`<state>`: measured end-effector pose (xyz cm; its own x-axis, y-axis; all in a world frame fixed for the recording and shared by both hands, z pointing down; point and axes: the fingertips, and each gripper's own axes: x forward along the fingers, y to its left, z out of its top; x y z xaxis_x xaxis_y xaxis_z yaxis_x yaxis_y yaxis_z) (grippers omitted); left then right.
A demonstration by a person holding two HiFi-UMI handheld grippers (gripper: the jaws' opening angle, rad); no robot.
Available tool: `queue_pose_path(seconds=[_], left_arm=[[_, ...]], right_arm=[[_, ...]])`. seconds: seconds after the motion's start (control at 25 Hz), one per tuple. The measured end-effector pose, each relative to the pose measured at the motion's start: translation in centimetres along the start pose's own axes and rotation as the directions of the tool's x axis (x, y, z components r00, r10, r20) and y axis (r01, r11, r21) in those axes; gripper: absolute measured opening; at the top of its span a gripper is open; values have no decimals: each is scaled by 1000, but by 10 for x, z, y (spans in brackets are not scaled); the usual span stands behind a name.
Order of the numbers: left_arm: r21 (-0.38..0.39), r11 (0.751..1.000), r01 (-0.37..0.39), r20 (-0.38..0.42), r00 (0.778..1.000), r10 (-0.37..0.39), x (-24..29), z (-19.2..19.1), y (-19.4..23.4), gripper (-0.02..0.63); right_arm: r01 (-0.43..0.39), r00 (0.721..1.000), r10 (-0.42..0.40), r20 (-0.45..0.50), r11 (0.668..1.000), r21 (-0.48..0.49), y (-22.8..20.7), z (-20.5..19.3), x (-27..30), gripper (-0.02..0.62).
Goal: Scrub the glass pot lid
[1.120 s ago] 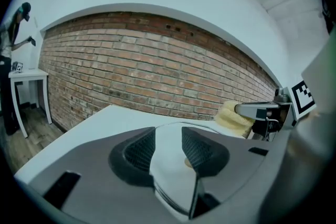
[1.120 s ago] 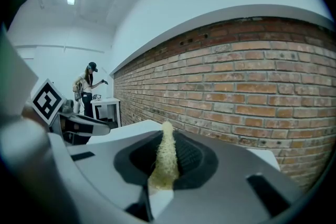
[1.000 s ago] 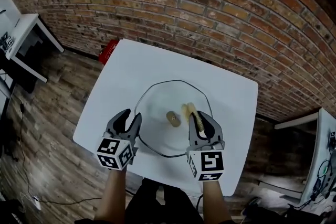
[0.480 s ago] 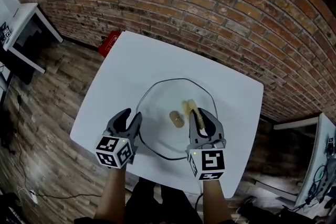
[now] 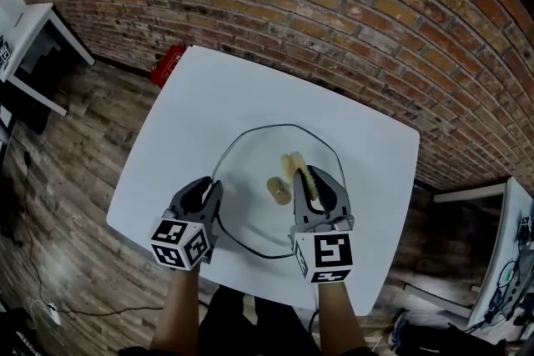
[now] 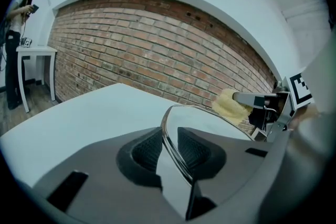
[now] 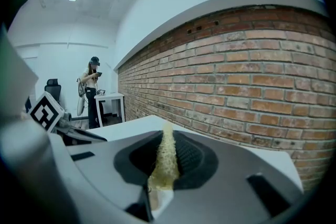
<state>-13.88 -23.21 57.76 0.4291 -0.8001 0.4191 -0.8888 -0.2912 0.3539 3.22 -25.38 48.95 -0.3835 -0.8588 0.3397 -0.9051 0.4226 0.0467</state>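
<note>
The left hand-held gripper (image 5: 203, 189) is closing its jaws around the near-left rim of the glass pot lid (image 5: 250, 167), which lies mid-tabletop (image 5: 209, 96). It should pinch firmly to steady the lid. The right hand-held gripper (image 5: 315, 186), clenched on a yellow scrub pad (image 5: 298, 169), is beside the knob (image 5: 278, 190). Nothing blocks the lid; a red crate (image 5: 170, 65) sits well apart on the floor.

The jaws of the left tool (image 5: 207, 188), wide apart before, are closing around the rim of the glass pot lid (image 5: 249, 164). The right tool (image 5: 315, 183) now holds its sponge (image 5: 293, 163) slightly nearer the knob (image 5: 278, 190).
</note>
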Motion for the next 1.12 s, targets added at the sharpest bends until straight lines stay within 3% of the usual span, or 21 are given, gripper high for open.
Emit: queue_pose_path(seconds=[0.4,0.64,0.76,1.12], left_arm=[[9,1000,-6,0,1000,6,2,1,0,80],[30,1000,-7,-7,1000,7,3,2,-1,78],[40,999,-10,-9,1000,10,3,2,1,77],[48,999,-22,0,1000,22,5,5,2,72]], right_arm=[[-100,995,101,-21,995,15,45,3,44,57],[-125,987,125,-97,992,9,55,-12,64,57],[-95,985,94,-147,995,-1,46,-23,68,57],[93,961,-89,-263,996,0,-26,-55,48,57]])
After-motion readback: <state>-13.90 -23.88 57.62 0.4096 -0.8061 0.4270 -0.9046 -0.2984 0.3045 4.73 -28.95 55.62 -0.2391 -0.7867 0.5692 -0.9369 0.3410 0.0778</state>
